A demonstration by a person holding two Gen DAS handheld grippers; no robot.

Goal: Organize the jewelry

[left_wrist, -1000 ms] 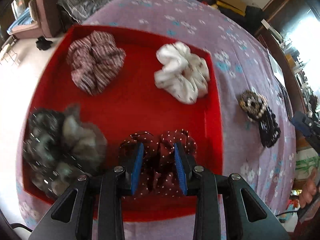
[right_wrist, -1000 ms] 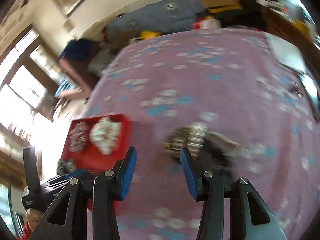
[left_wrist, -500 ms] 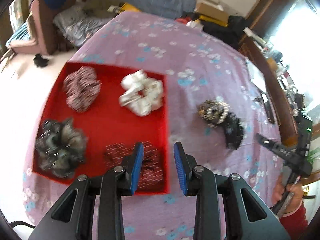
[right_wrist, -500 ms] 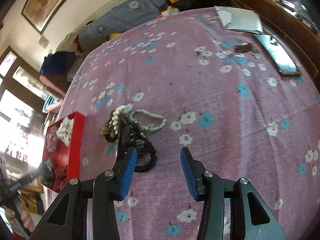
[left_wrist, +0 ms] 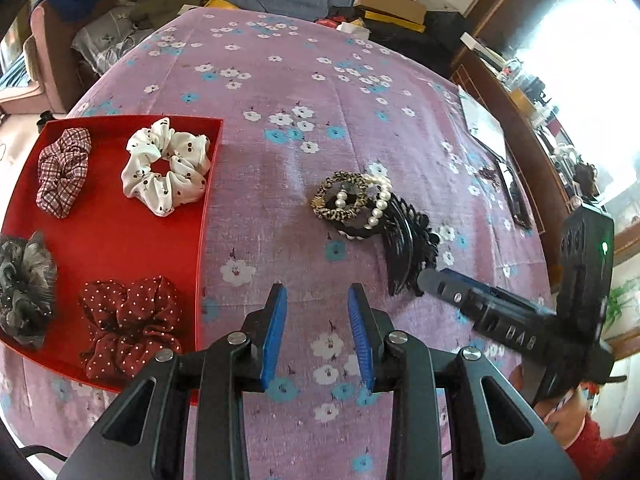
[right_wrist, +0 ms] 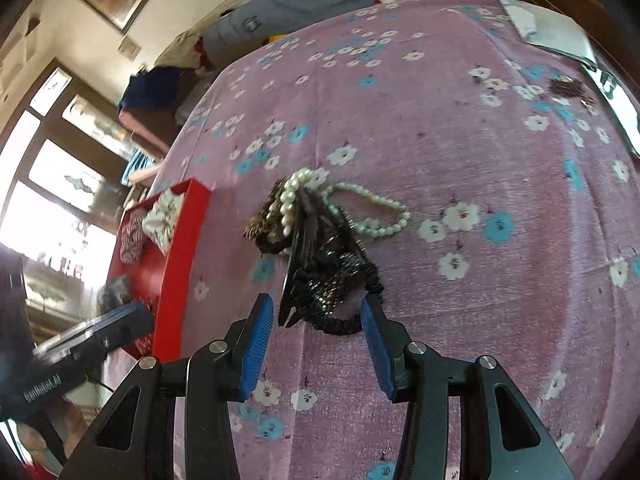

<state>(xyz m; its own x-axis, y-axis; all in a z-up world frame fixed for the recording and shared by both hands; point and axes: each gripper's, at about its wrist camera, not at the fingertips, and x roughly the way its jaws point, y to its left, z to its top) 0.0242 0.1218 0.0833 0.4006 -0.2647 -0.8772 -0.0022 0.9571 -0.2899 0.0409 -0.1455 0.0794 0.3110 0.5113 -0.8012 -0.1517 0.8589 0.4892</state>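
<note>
A red tray point(left_wrist: 120, 236) on the left holds several scrunchies: plaid point(left_wrist: 62, 168), white dotted point(left_wrist: 166, 164), grey point(left_wrist: 24, 280) and dark red dotted point(left_wrist: 130, 324). A pile on the purple flowered cloth holds a leopard hair tie point(left_wrist: 340, 196), a pearl bracelet point(right_wrist: 376, 216) and black hair pieces point(right_wrist: 328, 280). My left gripper point(left_wrist: 317, 336) is open and empty over the cloth, right of the tray. My right gripper point(right_wrist: 317, 340) is open, its fingertips point(right_wrist: 262, 320) just short of the near end of the black pieces. It shows in the left wrist view point(left_wrist: 472, 300).
The tray also shows in the right wrist view point(right_wrist: 176, 264). A white paper point(left_wrist: 484, 128) and a dark flat device point(left_wrist: 512, 192) lie near the cloth's right edge. Clutter, bedding and boxes stand beyond the far edge. A wooden cabinet runs along the right.
My left gripper has let go of the dark red scrunchie in the tray and pulled back and to the right. My right gripper has closed in on the pile.
</note>
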